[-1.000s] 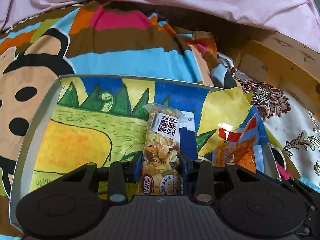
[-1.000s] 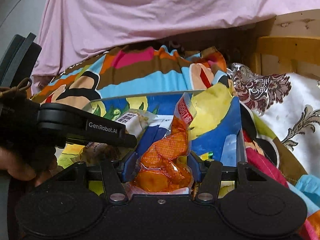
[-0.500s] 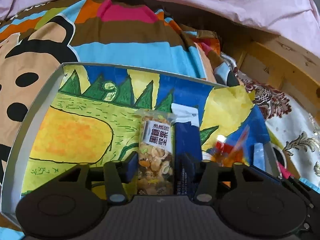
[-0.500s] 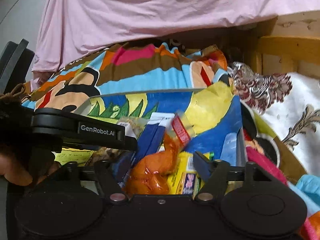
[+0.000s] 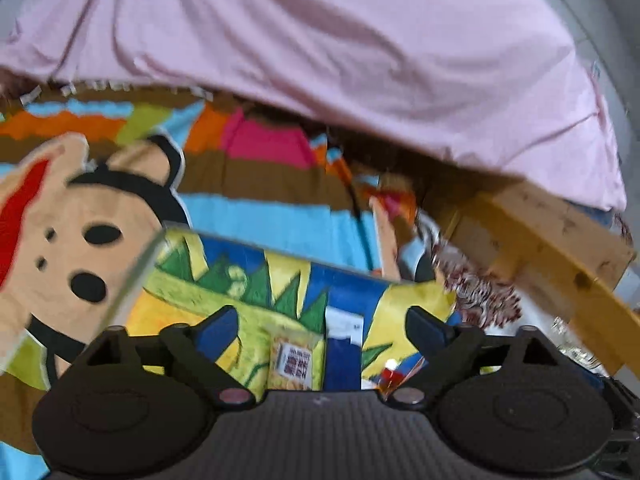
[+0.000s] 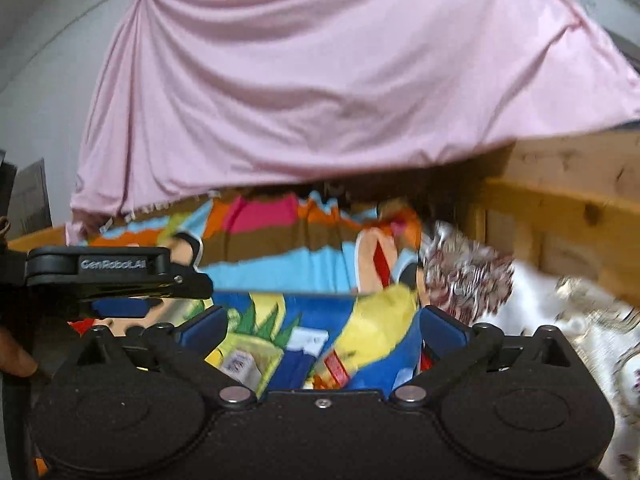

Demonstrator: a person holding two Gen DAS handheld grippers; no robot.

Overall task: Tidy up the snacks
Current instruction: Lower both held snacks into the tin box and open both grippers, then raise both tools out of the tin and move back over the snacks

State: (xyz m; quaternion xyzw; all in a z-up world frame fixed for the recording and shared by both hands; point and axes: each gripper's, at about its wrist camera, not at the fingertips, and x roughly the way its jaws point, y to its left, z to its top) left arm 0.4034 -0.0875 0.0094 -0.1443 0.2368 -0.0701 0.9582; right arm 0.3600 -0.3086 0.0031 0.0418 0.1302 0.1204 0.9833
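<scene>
A nut bar packet [image 5: 290, 364] and an orange snack packet [image 5: 390, 376] lie in the tray [image 5: 132, 280] with the painted landscape lining. My left gripper [image 5: 323, 330] hangs above them with its jaws opening wide; nothing is gripped. In the right wrist view the right gripper [image 6: 324, 330] is also opening wide over the tray [image 6: 372, 308], above the orange packet [image 6: 334, 368] and the nut bar [image 6: 240, 360]. The left gripper [image 6: 120, 276] shows at the left there, with a hand [image 6: 16, 356] below it. Both packets are partly hidden behind the gripper bodies.
The tray rests on a colourful cartoon blanket [image 5: 260, 204]. A pink sheet [image 5: 320, 52] hangs behind it. A wooden frame [image 5: 552, 240] and a floral white cloth [image 6: 560, 320] lie to the right.
Both grippers let go of their packets and opened wide. They rose and tipped upward, so more pink sheet shows. The nut bar and orange packet now lie in the tray.
</scene>
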